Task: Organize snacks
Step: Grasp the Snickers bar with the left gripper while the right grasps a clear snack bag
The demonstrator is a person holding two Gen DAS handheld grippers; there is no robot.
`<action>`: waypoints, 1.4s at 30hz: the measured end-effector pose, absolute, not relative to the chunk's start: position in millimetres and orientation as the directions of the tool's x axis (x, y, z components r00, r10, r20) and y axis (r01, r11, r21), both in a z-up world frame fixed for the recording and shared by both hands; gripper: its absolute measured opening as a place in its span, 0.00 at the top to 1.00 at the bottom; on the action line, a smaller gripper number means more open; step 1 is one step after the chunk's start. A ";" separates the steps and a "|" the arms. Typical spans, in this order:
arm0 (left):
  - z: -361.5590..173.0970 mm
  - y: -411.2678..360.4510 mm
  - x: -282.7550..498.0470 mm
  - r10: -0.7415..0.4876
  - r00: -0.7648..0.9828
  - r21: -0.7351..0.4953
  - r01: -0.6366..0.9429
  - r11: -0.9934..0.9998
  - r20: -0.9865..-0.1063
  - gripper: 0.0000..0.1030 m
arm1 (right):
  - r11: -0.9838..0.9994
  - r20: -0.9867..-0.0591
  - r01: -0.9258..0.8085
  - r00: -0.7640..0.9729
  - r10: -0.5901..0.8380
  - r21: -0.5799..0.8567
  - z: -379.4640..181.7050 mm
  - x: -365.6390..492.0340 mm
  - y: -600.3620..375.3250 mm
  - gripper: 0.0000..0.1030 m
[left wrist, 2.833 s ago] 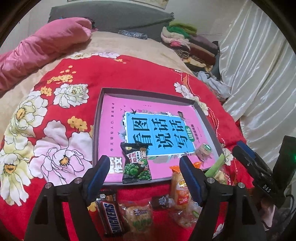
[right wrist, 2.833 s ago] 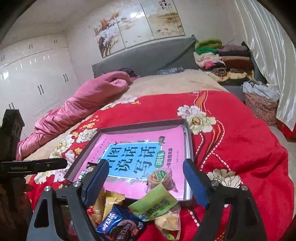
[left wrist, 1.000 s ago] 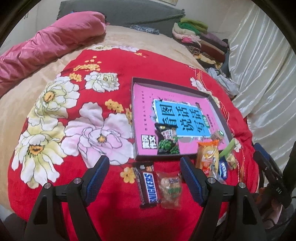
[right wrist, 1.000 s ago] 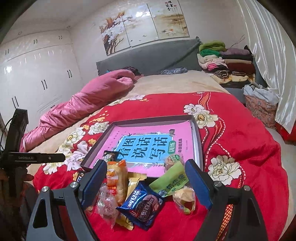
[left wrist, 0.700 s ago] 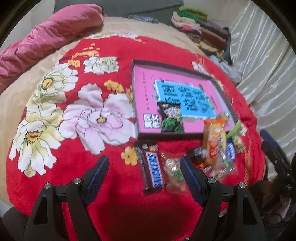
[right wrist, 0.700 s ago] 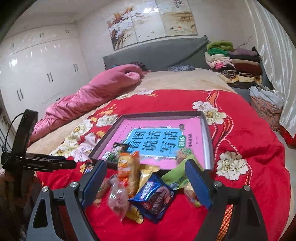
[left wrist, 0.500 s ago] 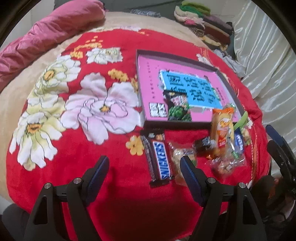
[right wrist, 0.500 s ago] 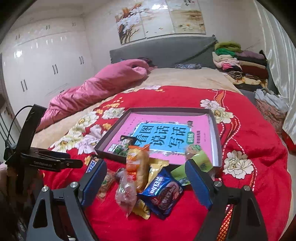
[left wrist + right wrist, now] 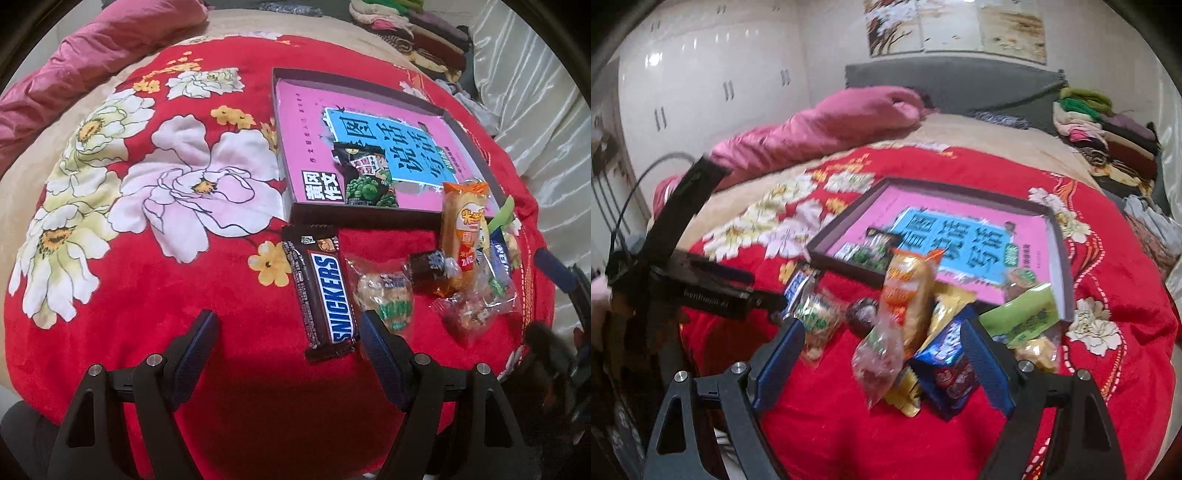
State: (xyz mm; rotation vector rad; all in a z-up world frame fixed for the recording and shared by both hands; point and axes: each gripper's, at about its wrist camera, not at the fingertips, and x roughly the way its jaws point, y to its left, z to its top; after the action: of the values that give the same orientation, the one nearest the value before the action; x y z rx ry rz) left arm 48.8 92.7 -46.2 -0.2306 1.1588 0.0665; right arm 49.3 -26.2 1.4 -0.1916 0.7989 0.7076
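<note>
Bed with red floral blanket (image 9: 155,280) carries everything; pink quilt (image 9: 827,125) bunched at 11 o'clock in the right wrist view.

Shallow dark tray (image 9: 284,147) sits on the blanket, 1 o'clock in the left wrist view, with a pink-and-blue book cover (image 9: 391,144) lining its floor. One green pea snack bag (image 9: 365,181) lies inside, at the tray's near edge.

Rest of the snacks are outside the tray, in a loose pile on the blanket just in front of its near wall:
- Snickers bar (image 9: 325,291), lengthwise, near end just beside the left claw's right finger, not touching as far as I can tell.
- Orange snack pack (image 9: 463,229) leaning on the tray's near wall.
- Blue cookie pack (image 9: 945,354), green packet (image 9: 1027,317) leaning on the tray corner.
- Clear-wrapped cracker (image 9: 388,295), small dark wrapped candy (image 9: 430,264), clear bag of small sweets (image 9: 882,354).

Left claw (image 9: 286,345): wide open, empty, above the blanket at 6 o'clock.
Right claw (image 9: 882,362): wide open, gripping nothing; the pile shows between its fingers. Frame is motion-blurred.
</note>
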 end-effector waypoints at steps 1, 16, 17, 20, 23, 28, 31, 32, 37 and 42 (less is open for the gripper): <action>-47.6 92.1 49.6 -0.062 0.398 -0.141 -0.173 0.975 -0.915 0.23 | 0.751 -0.720 -0.654 0.478 0.504 0.092 -1.2 48.6 -23.8 0.16; -61.1 93.3 57.8 -0.080 0.385 -0.167 -0.197 0.966 -0.919 0.24 | 0.699 -0.794 -0.714 0.408 0.451 0.030 -39.6 58.3 0.4 0.58; -61.3 92.8 58.5 -0.082 0.384 -0.169 -0.197 0.966 -0.920 0.26 | 0.698 -0.795 -0.715 0.400 0.456 0.040 -40.7 59.0 0.8 0.59; -61.6 91.5 60.4 -0.086 0.386 -0.175 -0.200 0.964 -0.919 0.31 | 0.693 -0.794 -0.719 0.389 0.467 0.055 -41.8 59.7 2.7 0.63; -62.2 87.4 64.3 -0.083 0.386 -0.170 -0.196 0.966 -0.919 0.36 | 0.686 -0.795 -0.726 0.390 0.464 0.045 -42.0 58.4 5.3 0.63; -67.0 85.4 73.2 -0.076 0.375 -0.165 -0.210 0.964 -0.924 0.43 | 0.681 -0.803 -0.732 0.393 0.448 0.021 -44.1 57.2 9.0 0.64; -69.6 80.4 77.2 -0.062 0.375 -0.144 -0.195 0.970 -0.925 0.54 | 0.678 -0.802 -0.734 0.391 0.452 0.024 -43.5 57.0 9.1 0.65; -70.5 79.6 77.8 -0.059 0.381 -0.141 -0.191 0.971 -0.922 0.57 | 0.677 -0.799 -0.735 0.390 0.458 0.029 -42.6 56.8 8.6 0.65; -69.2 94.5 73.5 -0.103 0.400 -0.200 -0.207 0.958 -0.911 0.71 | 0.682 -0.773 -0.726 0.379 0.509 0.094 -32.0 57.4 -2.4 0.65; -62.7 102.9 65.9 -0.142 0.424 -0.252 -0.215 0.944 -0.894 0.71 | 0.692 -0.732 -0.706 0.392 0.558 0.149 -19.6 58.1 -14.9 0.65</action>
State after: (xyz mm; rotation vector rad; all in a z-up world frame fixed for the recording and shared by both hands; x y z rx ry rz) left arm 65.9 102.9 -62.7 -0.3535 1.1385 0.0472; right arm 58.1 -14.9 -19.6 -0.1979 0.8457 0.8093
